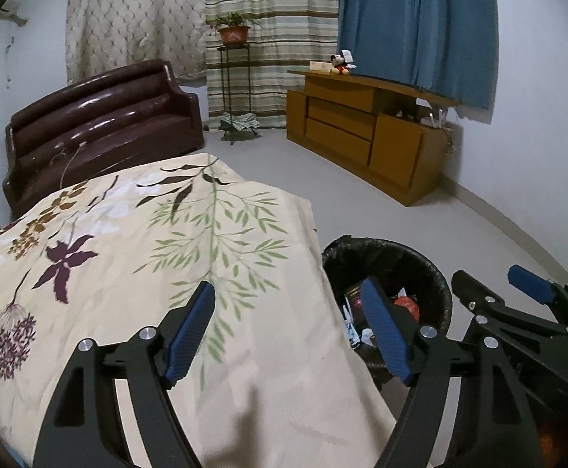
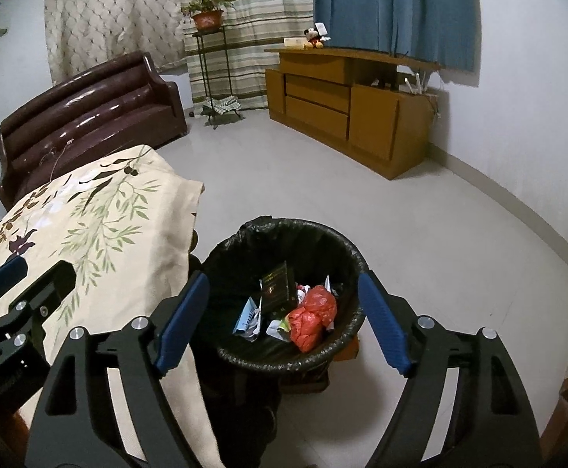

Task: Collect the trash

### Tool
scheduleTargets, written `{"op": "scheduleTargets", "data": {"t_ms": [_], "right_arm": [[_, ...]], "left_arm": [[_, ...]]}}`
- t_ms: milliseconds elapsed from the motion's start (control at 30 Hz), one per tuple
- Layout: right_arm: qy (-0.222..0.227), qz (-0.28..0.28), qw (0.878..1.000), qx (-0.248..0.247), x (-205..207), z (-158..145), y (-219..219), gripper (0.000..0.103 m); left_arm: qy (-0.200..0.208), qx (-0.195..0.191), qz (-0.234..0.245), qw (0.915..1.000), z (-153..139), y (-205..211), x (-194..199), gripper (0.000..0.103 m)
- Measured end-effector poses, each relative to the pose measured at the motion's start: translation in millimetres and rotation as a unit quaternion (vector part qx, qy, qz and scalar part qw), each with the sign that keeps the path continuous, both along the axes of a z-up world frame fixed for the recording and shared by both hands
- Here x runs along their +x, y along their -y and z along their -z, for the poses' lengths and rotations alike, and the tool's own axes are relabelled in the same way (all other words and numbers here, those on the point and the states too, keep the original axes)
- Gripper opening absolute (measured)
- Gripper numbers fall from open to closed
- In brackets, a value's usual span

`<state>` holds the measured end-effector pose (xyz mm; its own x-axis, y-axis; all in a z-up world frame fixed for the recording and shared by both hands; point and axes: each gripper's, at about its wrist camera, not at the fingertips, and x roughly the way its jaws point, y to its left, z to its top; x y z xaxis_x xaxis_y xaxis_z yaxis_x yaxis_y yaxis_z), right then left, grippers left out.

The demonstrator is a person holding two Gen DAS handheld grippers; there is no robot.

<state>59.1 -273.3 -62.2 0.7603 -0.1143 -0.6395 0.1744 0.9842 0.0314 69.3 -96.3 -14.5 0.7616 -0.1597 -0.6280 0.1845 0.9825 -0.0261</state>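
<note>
A black-lined trash bin [image 2: 346, 249] stands on the floor beside the table; it also shows in the left wrist view [image 1: 436, 273]. Inside lie a red plastic bag [image 2: 313, 318], a dark packet [image 2: 278, 286] and crumpled paper wrappers [image 2: 250, 318]. My right gripper [image 2: 284, 312] is open and empty, held just above the bin's near rim. My left gripper [image 1: 289, 319] is open and empty, over the right edge of the floral tablecloth [image 1: 147, 253]. The right gripper also shows at the right of the left wrist view [image 1: 525, 292].
The table with the floral cloth [image 2: 100, 226] fills the left. A dark brown sofa [image 1: 100, 117] stands behind it. A plant stand [image 1: 233, 78] and a wooden cabinet [image 1: 373, 132] stand by the curtains. Grey floor [image 2: 420, 214] lies to the right of the bin.
</note>
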Motion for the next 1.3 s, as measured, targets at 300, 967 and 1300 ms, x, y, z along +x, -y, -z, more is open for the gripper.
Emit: {"op": "scheduleTargets", "data": {"t_ms": [300, 967, 1300], "right_arm": [[0.016, -0.004, 1.0, -0.006, -15.5, -12.9, -5.4, 0.078], [0.021, -0.004, 1.0, -0.009, -21.7, -15.4, -6.2, 0.078], [0.022, -0.005, 1.0, -0.011, -24.2, -16.7, -6.1, 0.078]], "left_arm": [[0.012, -0.005, -0.012, 0.9998, -6.1, -12.2, -14.5, 0.078], [0.024, -0.008, -0.011, 0.9996, -12.0, -15.5, -23.7, 0.078], [0.024, -0.008, -0.011, 0.9996, -11.9, -15.1, -24.0, 0.078]]}}
